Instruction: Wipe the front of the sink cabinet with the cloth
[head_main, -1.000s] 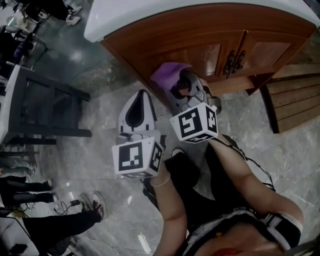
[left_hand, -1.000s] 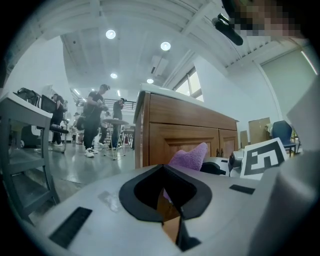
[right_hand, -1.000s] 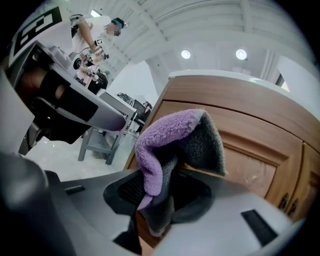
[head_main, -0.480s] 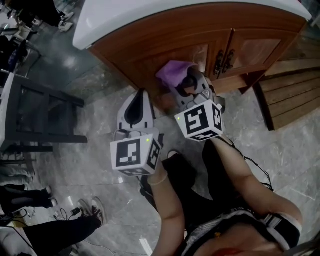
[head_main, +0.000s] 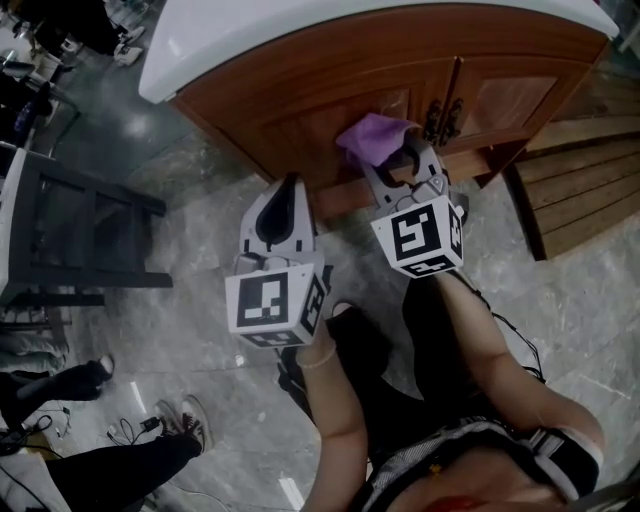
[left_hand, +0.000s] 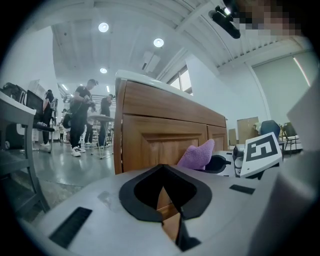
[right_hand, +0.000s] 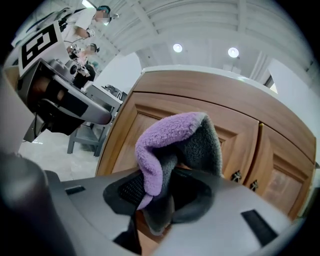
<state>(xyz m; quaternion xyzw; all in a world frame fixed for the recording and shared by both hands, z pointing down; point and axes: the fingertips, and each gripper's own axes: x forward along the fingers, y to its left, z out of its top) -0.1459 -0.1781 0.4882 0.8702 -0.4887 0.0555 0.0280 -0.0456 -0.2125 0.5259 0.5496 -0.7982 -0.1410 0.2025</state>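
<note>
Against the front of the sink cabinet (head_main: 300, 85), on the door panel just beside the pair of dark door handles (head_main: 443, 118), the right gripper (head_main: 397, 160) holds a purple cloth (head_main: 372, 136) that appears to touch the wood. Its jaws are clamped on a bunched fold of the cloth, and the right gripper view shows the fluffy purple-and-grey wad standing out ahead of them toward the cabinet. The left gripper (head_main: 288, 192) hangs lower, near the cabinet's bottom edge and just short of it. Its jaws are drawn together on nothing, with only cabinet wood visible past their tips. The wiping looks to be under way on this door. To do it well, I judge the wad should lie flat against the cabinet so that cloth, not the jaw tips, meets the wood. Strokes should be steady and overlapping across the panel and into its recessed moulding, easing around the handles rather than snagging. The door on the handles' far side and the bottom rail come after.
</note>
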